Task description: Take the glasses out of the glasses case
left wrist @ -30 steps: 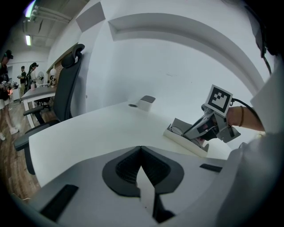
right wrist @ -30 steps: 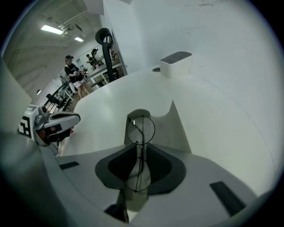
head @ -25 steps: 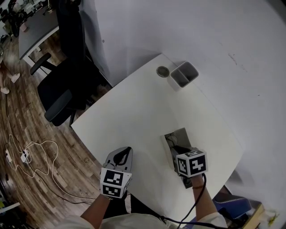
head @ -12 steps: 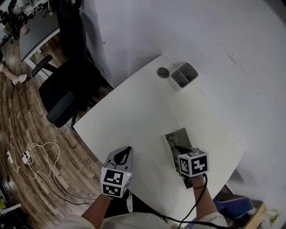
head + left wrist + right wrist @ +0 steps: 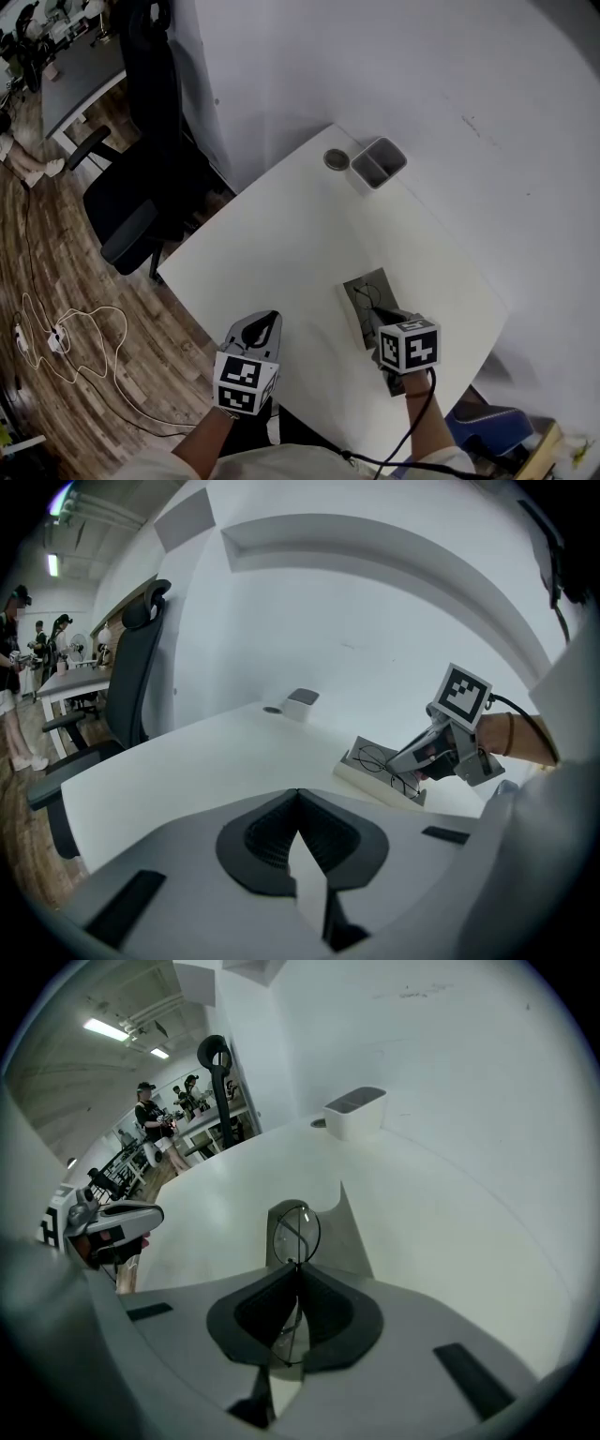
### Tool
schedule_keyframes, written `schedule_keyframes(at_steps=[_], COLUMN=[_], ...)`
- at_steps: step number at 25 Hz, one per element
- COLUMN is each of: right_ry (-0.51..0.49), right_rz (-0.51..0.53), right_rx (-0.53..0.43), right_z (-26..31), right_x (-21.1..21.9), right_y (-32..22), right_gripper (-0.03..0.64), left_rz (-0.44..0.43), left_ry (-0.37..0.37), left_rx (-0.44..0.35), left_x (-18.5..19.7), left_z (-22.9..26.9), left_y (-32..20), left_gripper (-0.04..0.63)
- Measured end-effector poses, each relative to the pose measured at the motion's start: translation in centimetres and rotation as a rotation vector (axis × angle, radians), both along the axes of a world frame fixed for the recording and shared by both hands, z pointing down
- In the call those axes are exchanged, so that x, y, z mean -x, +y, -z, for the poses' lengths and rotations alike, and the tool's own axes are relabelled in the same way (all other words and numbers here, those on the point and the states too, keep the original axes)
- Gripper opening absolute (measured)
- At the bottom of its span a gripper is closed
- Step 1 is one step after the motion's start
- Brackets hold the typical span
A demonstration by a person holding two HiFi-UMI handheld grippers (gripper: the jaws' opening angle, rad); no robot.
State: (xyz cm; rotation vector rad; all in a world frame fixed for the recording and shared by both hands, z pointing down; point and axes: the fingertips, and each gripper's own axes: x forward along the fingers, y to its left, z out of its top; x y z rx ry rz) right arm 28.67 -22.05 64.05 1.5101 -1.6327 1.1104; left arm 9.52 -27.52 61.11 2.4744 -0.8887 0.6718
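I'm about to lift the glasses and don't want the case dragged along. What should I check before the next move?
1. Right gripper shut on the glasses: ok.
2. Glasses case open: ok.
3. Left gripper steadying the case: not ok; it is shut, empty and apart from the case.
4. Glasses free of the case lining: cannot tell.
5. Bare table beside the case for setting down: ok.

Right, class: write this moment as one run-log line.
left gripper: shut, empty | right gripper: shut on glasses | glasses: over open glasses case
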Motion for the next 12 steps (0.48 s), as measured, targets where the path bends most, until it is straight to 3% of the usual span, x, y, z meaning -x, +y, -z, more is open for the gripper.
schedule_keyframes(at_steps=[12], right_ry=[0.077], right_rz=[-0.010], right_rx=[-0.052], right_z=[1.8], right_x=[-0.8], right_y=[-0.5], right_gripper=[0.041], left_rz=[0.012], left_ry=[0.012], left_rx=[-0.024], left_x=[0.4], left_z=[1.5], left_y=[-0.5], left_gripper=[0.006])
